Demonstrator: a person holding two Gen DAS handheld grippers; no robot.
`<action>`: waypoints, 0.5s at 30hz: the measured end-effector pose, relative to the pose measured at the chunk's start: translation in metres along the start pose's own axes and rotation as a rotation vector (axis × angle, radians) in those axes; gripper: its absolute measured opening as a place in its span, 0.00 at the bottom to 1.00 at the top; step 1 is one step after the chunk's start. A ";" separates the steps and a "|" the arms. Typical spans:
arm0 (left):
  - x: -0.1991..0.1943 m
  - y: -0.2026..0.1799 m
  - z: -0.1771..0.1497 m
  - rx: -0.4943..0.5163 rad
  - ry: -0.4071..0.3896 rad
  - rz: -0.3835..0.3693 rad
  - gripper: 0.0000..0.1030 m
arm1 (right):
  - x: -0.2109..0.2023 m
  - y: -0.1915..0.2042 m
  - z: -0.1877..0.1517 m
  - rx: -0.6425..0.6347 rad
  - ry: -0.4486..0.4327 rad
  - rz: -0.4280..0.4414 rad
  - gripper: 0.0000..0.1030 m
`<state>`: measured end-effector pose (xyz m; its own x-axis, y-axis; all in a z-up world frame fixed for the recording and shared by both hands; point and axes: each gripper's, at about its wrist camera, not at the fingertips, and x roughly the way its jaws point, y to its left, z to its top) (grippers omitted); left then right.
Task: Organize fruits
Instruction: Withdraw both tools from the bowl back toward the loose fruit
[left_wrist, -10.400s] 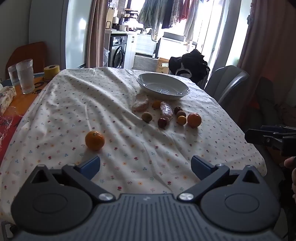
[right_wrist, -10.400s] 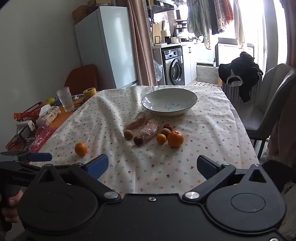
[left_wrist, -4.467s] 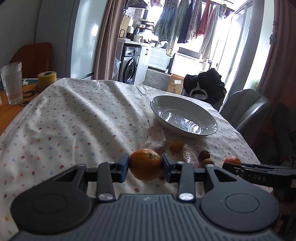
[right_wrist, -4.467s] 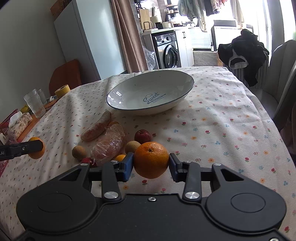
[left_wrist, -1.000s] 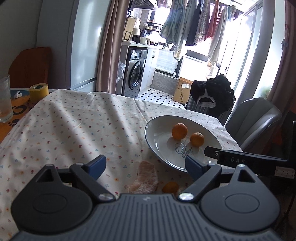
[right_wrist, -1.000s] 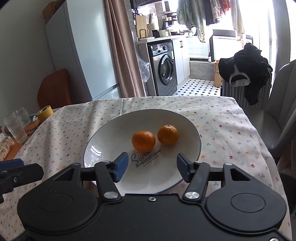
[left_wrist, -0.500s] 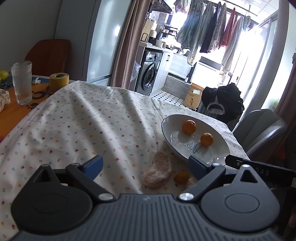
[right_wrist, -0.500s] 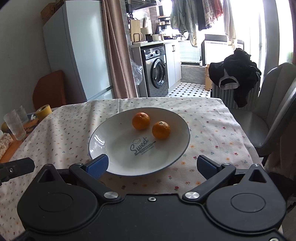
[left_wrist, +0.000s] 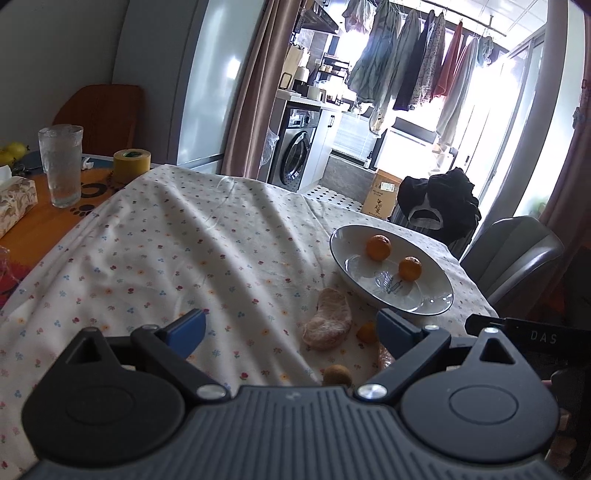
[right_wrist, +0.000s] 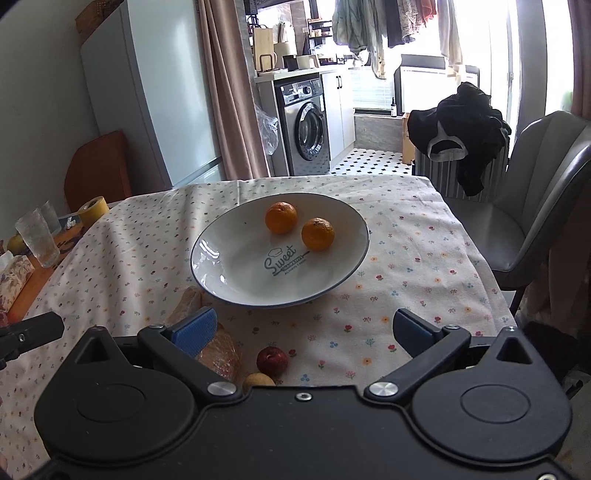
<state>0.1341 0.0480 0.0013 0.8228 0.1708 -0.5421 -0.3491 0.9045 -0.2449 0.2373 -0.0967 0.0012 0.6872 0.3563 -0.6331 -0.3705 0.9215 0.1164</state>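
Two oranges (right_wrist: 281, 218) (right_wrist: 318, 234) lie in the white bowl (right_wrist: 229, 280) on the flowered tablecloth; the left wrist view shows the same oranges (left_wrist: 378, 247) (left_wrist: 410, 268) in the bowl (left_wrist: 436, 302). My right gripper (right_wrist: 303, 330) is open and empty, just short of the bowl. Below it lie a small red fruit (right_wrist: 272, 361) and a yellowish one (right_wrist: 258, 379). My left gripper (left_wrist: 291, 330) is open and empty, above a wrapped bread piece (left_wrist: 328, 325), a small orange fruit (left_wrist: 366, 331) and a brown fruit (left_wrist: 337, 374).
A plastic-wrapped bun (right_wrist: 219, 356) lies by the right gripper's left finger. A glass (left_wrist: 61, 164), yellow tape roll (left_wrist: 132, 164) and tissue box (left_wrist: 14, 201) stand at the table's far left. A grey chair (right_wrist: 532, 221) stands at the right edge.
Both grippers have drawn back from the bowl, which now looks smaller and farther. The right jaws went from half open to wide open. The two oranges stay in the bowl.
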 end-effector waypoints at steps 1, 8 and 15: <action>-0.002 0.002 -0.001 -0.001 0.001 0.000 0.95 | -0.002 0.001 -0.001 -0.001 0.005 0.005 1.00; -0.019 0.012 -0.010 0.020 0.013 -0.014 0.95 | -0.031 0.010 -0.008 -0.009 -0.030 0.047 1.00; -0.035 0.018 -0.017 0.018 0.011 -0.041 0.95 | -0.061 0.014 -0.012 -0.003 -0.097 0.122 1.00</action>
<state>0.0913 0.0513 0.0022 0.8312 0.1295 -0.5407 -0.3073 0.9175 -0.2526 0.1825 -0.1075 0.0326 0.6939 0.4793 -0.5374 -0.4570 0.8699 0.1858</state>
